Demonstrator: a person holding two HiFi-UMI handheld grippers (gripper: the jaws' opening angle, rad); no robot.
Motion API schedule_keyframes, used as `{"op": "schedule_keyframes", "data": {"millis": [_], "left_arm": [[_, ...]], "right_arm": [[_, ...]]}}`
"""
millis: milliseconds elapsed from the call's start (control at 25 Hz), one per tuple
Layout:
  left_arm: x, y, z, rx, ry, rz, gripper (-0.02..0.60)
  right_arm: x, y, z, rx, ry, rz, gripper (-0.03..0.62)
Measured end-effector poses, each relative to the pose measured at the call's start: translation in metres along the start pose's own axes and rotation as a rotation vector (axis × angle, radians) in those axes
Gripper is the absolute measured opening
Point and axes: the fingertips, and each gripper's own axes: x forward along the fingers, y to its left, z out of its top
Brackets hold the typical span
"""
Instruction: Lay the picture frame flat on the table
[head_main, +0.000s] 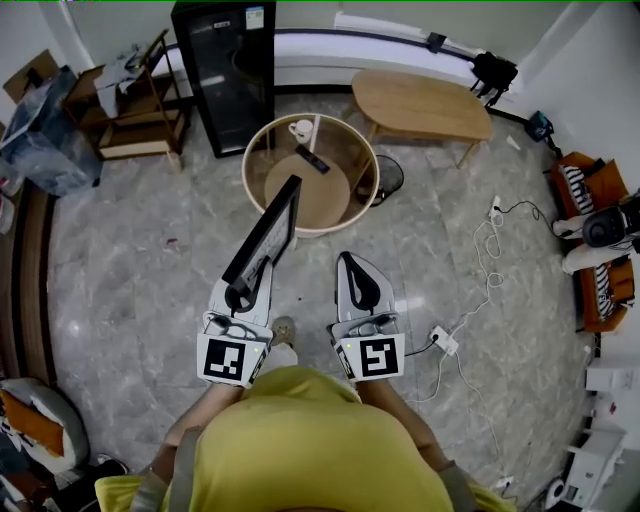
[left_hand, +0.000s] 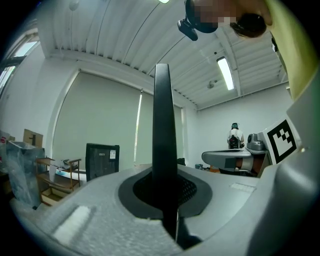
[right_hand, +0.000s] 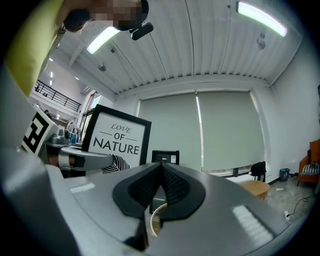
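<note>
My left gripper (head_main: 240, 294) is shut on the lower edge of a black picture frame (head_main: 268, 232) and holds it upright in the air, short of the round wooden table (head_main: 247, 165). In the left gripper view the frame (left_hand: 164, 125) stands edge-on, rising from between the closed pads of that gripper (left_hand: 167, 192). Beside it on the right, my right gripper (head_main: 358, 285) is shut and holds nothing. The right gripper view shows the frame's (right_hand: 117, 137) front, printed "LOVE OF NATURE", left of the closed right gripper (right_hand: 161, 182).
A white mug (head_main: 301, 129) and a dark remote (head_main: 312, 159) lie on the round table. Behind it stand a black cabinet (head_main: 228, 70), an oval wooden table (head_main: 420, 103) and a small fan (head_main: 388, 178). Cables and a power strip (head_main: 443, 340) lie on the floor at right.
</note>
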Motion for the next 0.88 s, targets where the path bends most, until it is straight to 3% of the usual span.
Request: {"op": "schedule_keyframes", "data": {"millis": [400, 880], "left_arm": [[0.059, 0.036, -0.002, -0.004, -0.001, -0.039, 0.008], [0.109, 0.060, -0.008, -0.004, -0.008, 0.001, 0.008]], "right_arm": [[0.054, -0.022, -0.007, 0.010, 0.001, -0.045, -0.003], [0.104, -0.051, -0.022, 0.002, 0.004, -0.021, -0.003]]}}
